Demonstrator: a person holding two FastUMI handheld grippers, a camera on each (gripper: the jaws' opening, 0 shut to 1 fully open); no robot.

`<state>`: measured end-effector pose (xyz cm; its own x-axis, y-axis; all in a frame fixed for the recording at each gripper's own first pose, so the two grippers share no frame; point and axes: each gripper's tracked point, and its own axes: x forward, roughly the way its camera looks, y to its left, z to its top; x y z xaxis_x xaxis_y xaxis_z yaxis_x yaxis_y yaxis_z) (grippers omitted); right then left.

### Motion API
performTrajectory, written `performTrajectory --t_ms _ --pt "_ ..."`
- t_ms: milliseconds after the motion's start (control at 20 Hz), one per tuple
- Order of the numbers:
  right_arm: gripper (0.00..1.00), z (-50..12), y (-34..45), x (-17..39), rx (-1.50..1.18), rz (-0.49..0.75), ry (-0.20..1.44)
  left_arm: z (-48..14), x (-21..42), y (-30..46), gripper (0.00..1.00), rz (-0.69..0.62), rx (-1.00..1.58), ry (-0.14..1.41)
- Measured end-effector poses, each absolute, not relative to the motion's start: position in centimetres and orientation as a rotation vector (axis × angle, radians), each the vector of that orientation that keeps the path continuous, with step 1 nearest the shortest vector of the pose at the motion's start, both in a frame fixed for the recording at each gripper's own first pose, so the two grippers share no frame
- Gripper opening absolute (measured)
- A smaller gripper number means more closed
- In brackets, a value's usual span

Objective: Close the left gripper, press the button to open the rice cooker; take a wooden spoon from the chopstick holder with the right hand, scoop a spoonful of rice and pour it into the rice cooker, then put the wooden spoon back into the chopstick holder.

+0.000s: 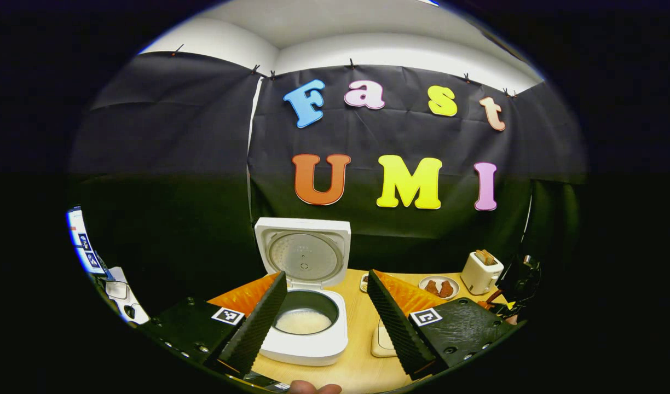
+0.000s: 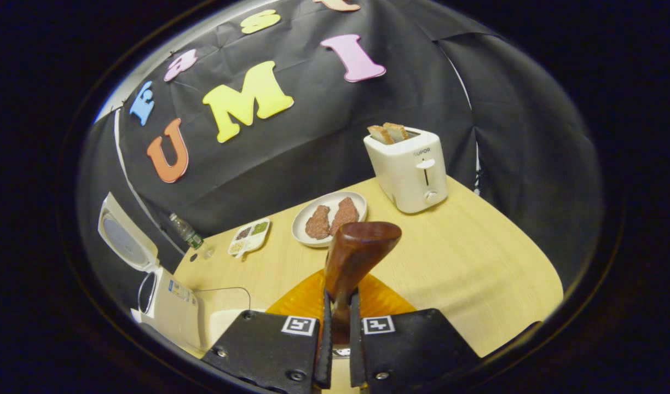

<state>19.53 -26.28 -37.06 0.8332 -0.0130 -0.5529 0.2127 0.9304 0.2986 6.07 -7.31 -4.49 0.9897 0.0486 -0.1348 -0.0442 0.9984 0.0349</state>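
Tabletop edge beyond spoon-gripping right tongs

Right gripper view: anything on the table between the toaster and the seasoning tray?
Yes. In the right gripper view, a plate with two pieces of meat sits between the toaster and the seasoning tray.

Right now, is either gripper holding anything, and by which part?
The right gripper holds the wooden spoon, fingers clamped on its handle. The left gripper is open and holds nothing.
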Motion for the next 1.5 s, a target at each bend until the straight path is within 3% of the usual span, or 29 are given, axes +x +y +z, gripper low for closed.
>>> performTrajectory --t_ms 250,350,400,500,650,750,800,950,1150,1500 --pt "0.23 -35.8 -26.5 19.9 0.342 -0.093 0.530 -4.1 7.1 -8.9 0.95 0.009 0.034 0.131" --pt "0.41 -34.9 -27.3 19.3 0.274 -0.100 0.511 -3.8 7.6 -9.6 0.95 -0.004 0.027 0.120" --pt "0.65 -34.1 -27.8 19.4 0.244 -0.108 0.497 -3.6 7.8 -9.7 0.95 -0.006 0.028 0.114" --pt "0.83 -32.0 -28.6 19.2 0.206 -0.127 0.469 -3.2 8.4 -9.7 0.95 -0.007 0.024 0.101" --pt "0.82 -27.4 -29.6 18.9 0.142 -0.138 0.395 -2.6 9.5 -8.6 0.95 0.023 0.021 0.094" --pt "0.99 -23.9 -29.5 18.6 0.103 -0.128 0.344 -1.9 10.4 -7.7 0.95 0.036 0.030 0.094" --pt "0.94 -22.2 -29.1 18.2 0.094 -0.118 0.316 -1.1 11.0 -7.0 0.95 0.047 0.041 0.086" --pt "1.00 -17.7 -27.6 16.9 0.069 -0.082 0.243 1.3 13.9 -4.6 0.94 0.089 0.079 0.052" --pt "1.00 -13.8 -25.5 14.4 0.008 -0.039 0.182 2.8 18.8 -2.8 0.94 0.105 0.067 0.042" --pt "1.00 -15.7 -24.6 10.9 0.051 -0.036 0.255 0.3 29.0 -0.3 0.95 0.110 0.079 0.104"
